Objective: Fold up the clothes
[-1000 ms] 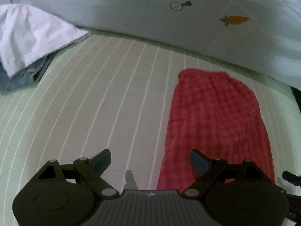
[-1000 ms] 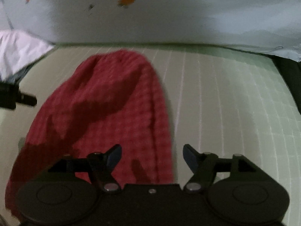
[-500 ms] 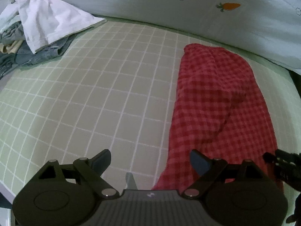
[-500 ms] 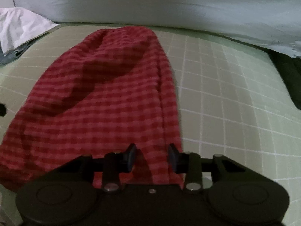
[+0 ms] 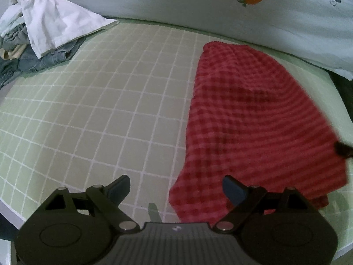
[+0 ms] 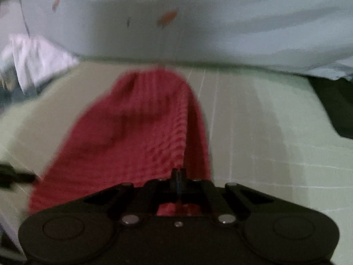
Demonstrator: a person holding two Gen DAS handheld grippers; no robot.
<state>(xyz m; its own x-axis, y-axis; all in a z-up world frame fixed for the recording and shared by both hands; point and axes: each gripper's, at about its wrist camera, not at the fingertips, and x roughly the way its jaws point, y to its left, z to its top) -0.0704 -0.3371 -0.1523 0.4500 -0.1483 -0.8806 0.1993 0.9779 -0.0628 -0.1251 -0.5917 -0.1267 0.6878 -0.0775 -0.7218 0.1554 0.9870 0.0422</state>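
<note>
A red checked garment (image 5: 249,119) lies lengthwise on the green grid-patterned bed sheet (image 5: 99,101). My left gripper (image 5: 176,187) is open and empty, its fingers either side of the garment's near left corner. My right gripper (image 6: 178,174) is shut on the garment's near right edge (image 6: 176,141) and lifts it, so the cloth rises in a ridge toward the fingers. The right gripper's tip shows at the right edge of the left wrist view (image 5: 343,149).
A pile of clothes with a white garment (image 5: 55,19) on top of jeans (image 5: 50,59) sits at the back left. A pale blue quilt with carrot prints (image 5: 242,6) runs along the far side. A dark item (image 6: 333,103) lies at the right edge.
My right gripper has closed on the garment's near right edge and pulled it up. The left gripper has stayed open and shifted slightly toward the near left corner.
</note>
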